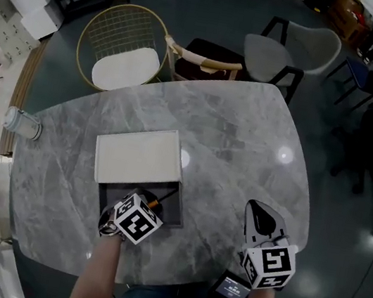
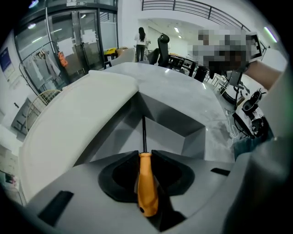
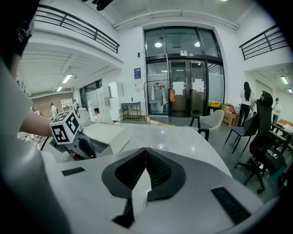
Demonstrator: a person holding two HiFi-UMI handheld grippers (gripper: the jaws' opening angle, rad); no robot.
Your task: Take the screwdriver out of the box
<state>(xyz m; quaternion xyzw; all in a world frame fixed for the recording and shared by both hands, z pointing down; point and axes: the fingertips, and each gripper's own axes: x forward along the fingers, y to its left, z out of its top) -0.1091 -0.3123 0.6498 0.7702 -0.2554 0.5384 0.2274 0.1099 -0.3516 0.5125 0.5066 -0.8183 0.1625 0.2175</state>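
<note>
- A grey marbled table (image 1: pixel 242 155) is standing on a dark, glossy floor (image 1: pixel 218 8) in a high hall; glass doors are showing in the right gripper view.
- Three chairs are sitting along the table's 12 o'clock edge: a gold wire chair (image 1: pixel 123 44), a wooden-armed chair (image 1: pixel 203 61) and a grey shell chair (image 1: pixel 289 52).
- One pale container (image 1: pixel 22 124) is resting at the 9 o'clock edge.
- One grey box (image 1: pixel 103 198) is lying toward 7 o'clock, its single white lid (image 1: pixel 140 156) covering the far part.
- Two grippers are working: the left gripper (image 2: pixel 145 153) is clamping the one screwdriver (image 2: pixel 147 187) by its orange handle — the black shaft is pointing over the open compartment.
- The right gripper (image 3: pixel 146 153) is hovering at 5 o'clock, jaws pressed together on nothing.
</note>
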